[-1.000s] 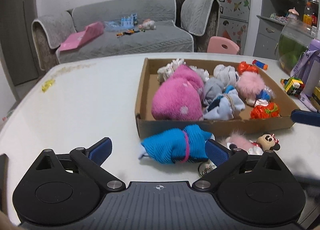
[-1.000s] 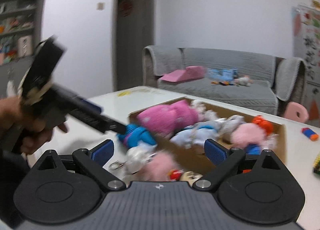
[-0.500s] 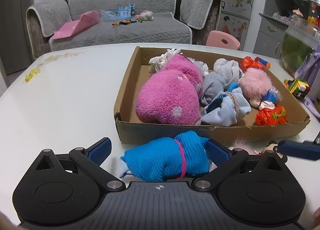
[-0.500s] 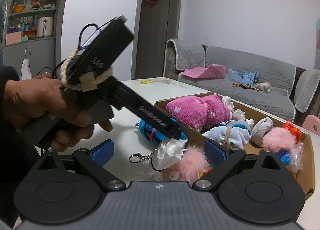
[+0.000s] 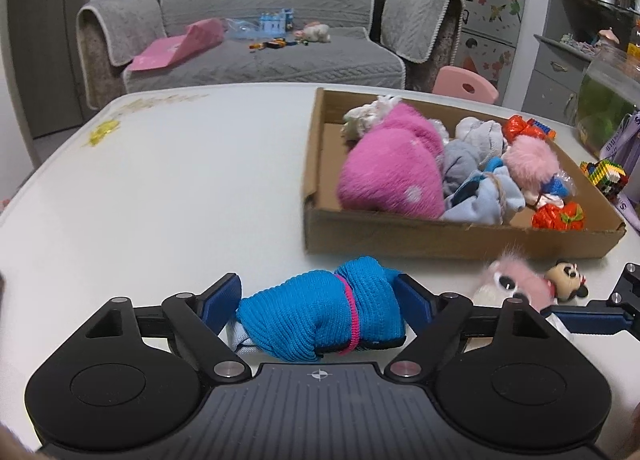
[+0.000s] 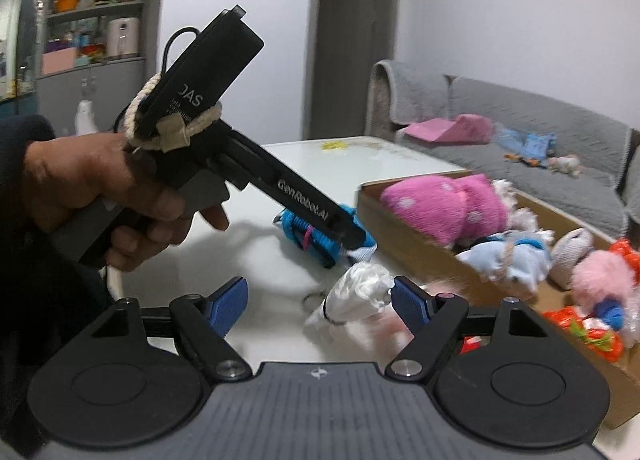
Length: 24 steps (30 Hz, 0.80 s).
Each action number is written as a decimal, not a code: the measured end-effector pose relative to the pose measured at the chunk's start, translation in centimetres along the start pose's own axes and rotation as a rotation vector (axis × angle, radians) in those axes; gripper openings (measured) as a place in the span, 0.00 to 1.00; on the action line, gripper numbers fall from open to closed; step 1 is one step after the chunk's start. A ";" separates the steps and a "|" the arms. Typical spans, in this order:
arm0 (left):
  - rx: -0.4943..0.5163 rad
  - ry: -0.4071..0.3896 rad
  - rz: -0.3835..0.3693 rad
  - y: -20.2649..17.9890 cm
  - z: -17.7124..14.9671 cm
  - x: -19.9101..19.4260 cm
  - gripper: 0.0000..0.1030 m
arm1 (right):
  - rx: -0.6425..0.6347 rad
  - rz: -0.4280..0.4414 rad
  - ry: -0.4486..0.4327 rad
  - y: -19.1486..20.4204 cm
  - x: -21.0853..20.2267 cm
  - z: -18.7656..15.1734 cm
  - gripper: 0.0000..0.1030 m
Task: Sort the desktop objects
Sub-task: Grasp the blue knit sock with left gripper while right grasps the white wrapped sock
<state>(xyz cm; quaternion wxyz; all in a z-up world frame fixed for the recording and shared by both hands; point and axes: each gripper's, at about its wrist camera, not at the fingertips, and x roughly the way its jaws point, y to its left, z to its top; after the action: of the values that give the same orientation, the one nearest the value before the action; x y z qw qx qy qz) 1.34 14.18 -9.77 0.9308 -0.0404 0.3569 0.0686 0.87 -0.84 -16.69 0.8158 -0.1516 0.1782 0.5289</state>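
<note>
Closing my left hand-held gripper [image 5: 320, 300] around the blue knit bundle [image 5: 324, 320], pads just meeting it; I'd squeeze gently. Right hand-held gripper [image 6: 320, 300] closing part-open beside the white pouch [image 6: 352, 296], empty.

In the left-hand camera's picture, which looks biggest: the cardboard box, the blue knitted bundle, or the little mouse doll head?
1. cardboard box
2. blue knitted bundle, though it lies nearest the camera, which inflates it
3. mouse doll head, clearly smallest

Domestic living room, indicated by a grey covered sofa [image 5: 256, 40] strewn with toys, a white table [image 5: 160, 188], cluttered shelving [image 6: 92, 12], a decorated fridge [image 5: 484, 8], a doorway [image 6: 352, 40]
</note>
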 end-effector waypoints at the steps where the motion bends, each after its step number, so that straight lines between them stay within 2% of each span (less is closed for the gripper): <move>1: 0.000 0.001 0.004 0.2 -0.2 -0.3 0.84 | -0.007 0.014 0.006 0.1 0.2 0.1 0.74; 4: -0.005 0.003 0.010 1.0 -0.9 -1.2 0.84 | -0.032 0.035 0.017 0.4 0.7 0.0 0.73; 9: -0.019 0.000 0.017 1.9 -1.5 -1.9 0.86 | -0.017 0.001 -0.009 0.0 1.2 0.2 0.78; 11: -0.028 -0.003 0.013 2.2 -1.6 -1.9 0.86 | -0.007 -0.013 0.005 -0.2 2.1 0.3 0.78; 14: -0.035 -0.010 0.005 2.4 -1.8 -1.9 0.87 | -0.008 0.005 0.006 0.6 1.9 0.0 0.78; 18: -0.044 -0.020 -0.001 2.5 -2.2 -1.8 0.89 | -0.022 -0.003 0.075 1.6 3.4 0.3 0.71; 19: -0.048 -0.020 -0.001 2.6 -2.2 -1.8 0.89 | -0.015 -0.008 0.090 1.9 2.2 -0.6 0.70; 24: -0.057 -0.017 -0.003 2.8 -2.3 -1.7 0.91 | 0.075 -0.017 0.172 1.1 2.6 -1.1 0.57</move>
<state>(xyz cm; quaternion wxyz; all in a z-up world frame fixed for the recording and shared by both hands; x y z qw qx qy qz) -1.88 16.47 -10.43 0.9323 -0.0668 0.3469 0.0776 0.67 1.21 -18.91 0.8071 -0.1675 0.2658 0.4999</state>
